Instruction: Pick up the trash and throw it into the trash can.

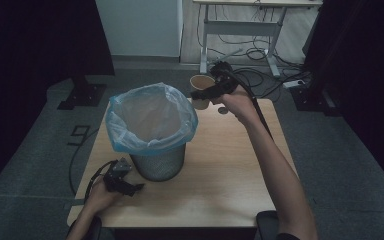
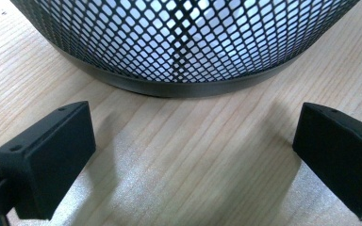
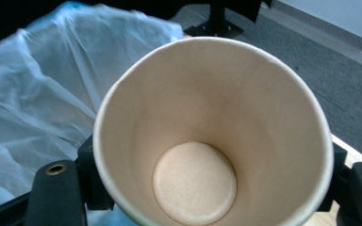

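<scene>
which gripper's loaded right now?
The right gripper: its jaws clamp a paper cup beside the bin. The left gripper sits open on the table.

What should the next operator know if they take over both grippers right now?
Right gripper: shut on the empty paper cup, held up beside the bin's far-right rim.
Left gripper: open, holding nothing, low on the table, facing the base of the mesh waste bin.
Bin: near the table's left, lined with a blue plastic bag.
Done: cup picked up.
Left, probably: carry the cup over the bag's opening and release.
</scene>
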